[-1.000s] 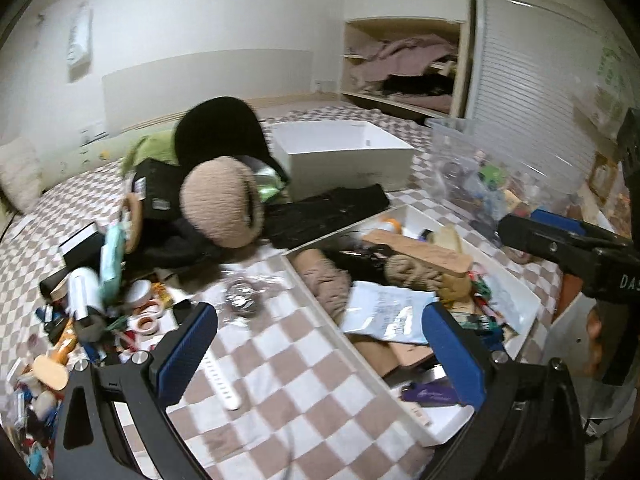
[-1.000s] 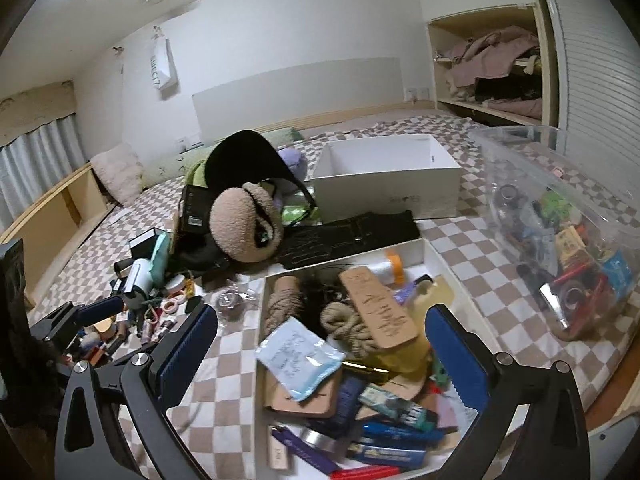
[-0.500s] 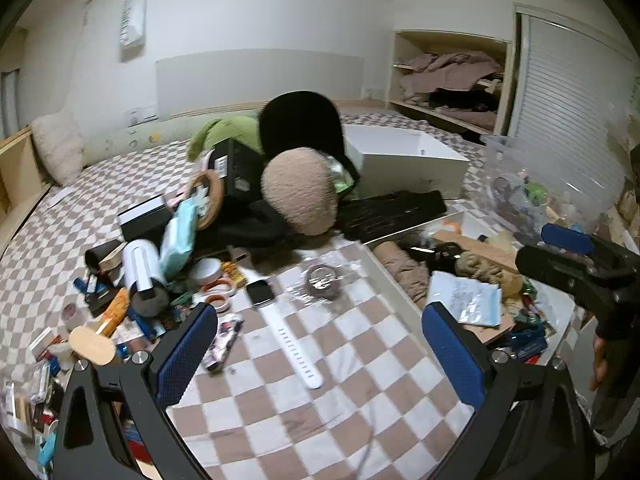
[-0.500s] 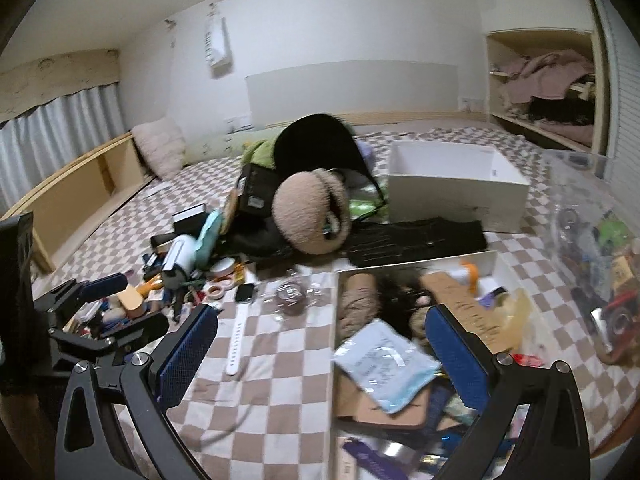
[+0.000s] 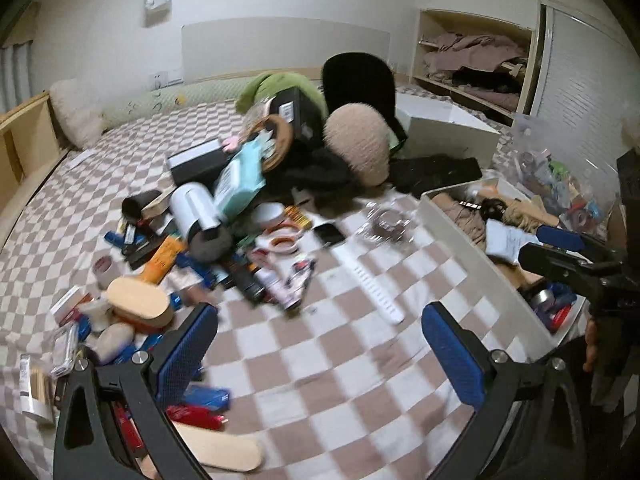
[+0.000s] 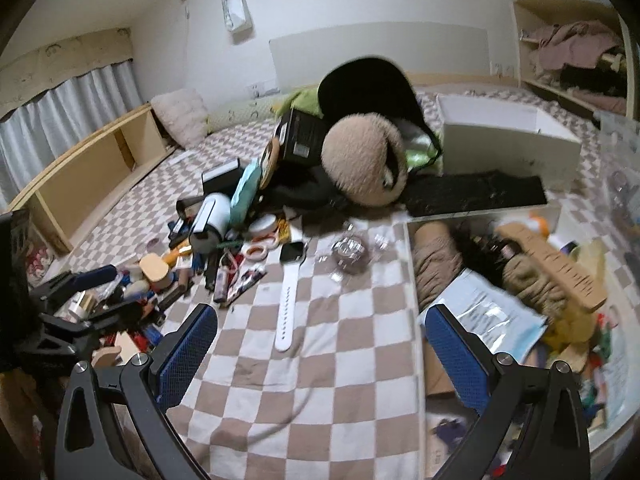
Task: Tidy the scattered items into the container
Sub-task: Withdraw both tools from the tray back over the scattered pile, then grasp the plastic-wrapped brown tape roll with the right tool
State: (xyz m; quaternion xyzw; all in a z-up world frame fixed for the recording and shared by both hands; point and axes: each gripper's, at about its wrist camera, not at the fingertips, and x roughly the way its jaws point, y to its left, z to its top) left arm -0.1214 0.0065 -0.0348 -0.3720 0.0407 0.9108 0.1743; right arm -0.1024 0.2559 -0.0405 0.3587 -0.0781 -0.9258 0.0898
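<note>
A white tray (image 5: 460, 236) on the checkered cover holds several items at the right; it also shows in the right wrist view (image 6: 412, 264). A pile of scattered items (image 5: 208, 240) lies at the left, with a white watch (image 5: 368, 276) between pile and tray. The watch also shows in the right wrist view (image 6: 289, 284). My left gripper (image 5: 320, 344) is open and empty above the cover, near the pile. My right gripper (image 6: 320, 344) is open and empty above the cover beside the tray's left wall. Each gripper appears in the other's view, the right one (image 5: 560, 248) and the left one (image 6: 96, 292).
A fuzzy beige earmuff (image 6: 360, 160) and black clothing (image 6: 476, 196) lie behind the tray. A white box (image 6: 508, 140) stands at the back right. A clear bin (image 5: 560, 176) of items sits far right. A bagged item (image 6: 352, 252) lies by the watch.
Both grippers have swung left, away from the tray and toward the scattered pile. Both stayed open and empty.
</note>
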